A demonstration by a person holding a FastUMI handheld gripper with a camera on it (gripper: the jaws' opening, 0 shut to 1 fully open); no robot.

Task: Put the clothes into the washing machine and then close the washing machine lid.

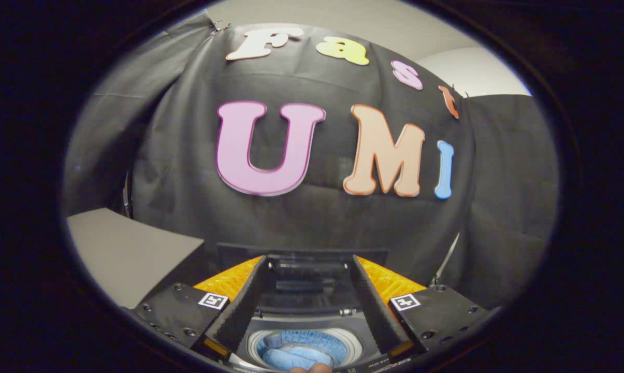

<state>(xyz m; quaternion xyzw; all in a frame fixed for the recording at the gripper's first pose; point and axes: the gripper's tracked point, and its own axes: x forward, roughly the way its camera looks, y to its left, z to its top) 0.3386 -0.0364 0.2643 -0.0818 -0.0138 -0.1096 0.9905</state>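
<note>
While the gripper is held with its two fingers spread wide apart and nothing between them, the washing machine is seen directly ahead of and below the fingertips. Its round drum opening lies in the gap between the two fingers, close under them, and a blue piece of clothing is seen bunched inside the drum, toward the near rim. Neither finger is touching the cloth or the machine as far as can be told. A small rounded skin-toned shape, possibly a fingertip, is glimpsed at the near edge of the drum, just in front of the cloth; what it is cannot be settled.

Beyond the drum opening, the raised lid is seen standing up at the back of the machine, between the fingertips and just ahead of them, so the opening is uncovered. The dark top panel of the machine frames the drum on all sides, and its rim is ringed in a pale band. Farther ahead, the booth's black cloth wall closes off the space behind the machine. To the left of the gripper, a pale flat counter surface is seen, well apart from the fingers.
</note>
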